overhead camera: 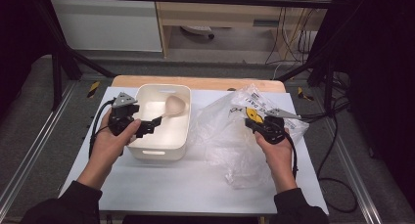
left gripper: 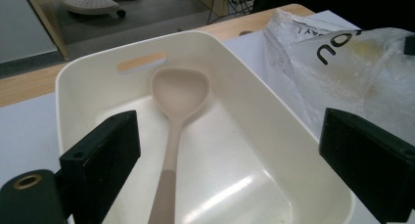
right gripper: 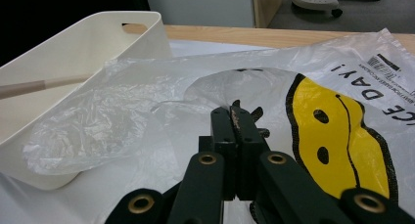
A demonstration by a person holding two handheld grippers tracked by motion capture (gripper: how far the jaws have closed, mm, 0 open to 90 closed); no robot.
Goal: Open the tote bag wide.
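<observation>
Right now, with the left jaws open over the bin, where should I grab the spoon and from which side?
Grip the spoon on its slim handle, at the darker lower section nearest the left gripper. Come from the bin's near end, jaws straddling the handle. It lies straight along the bin floor, bowl at the far end, and the bowl looks too broad and sloped for a sure pinch.

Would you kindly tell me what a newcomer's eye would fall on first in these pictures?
Probably the clear plastic bag with its yellow smiley face, crumpled on the right of the white table, where the right hand-held gripper has its jaws shut on the film. Next comes the cream bin at centre-left, with a beige ladle lying inside, and the left hand-held gripper open over it.
</observation>
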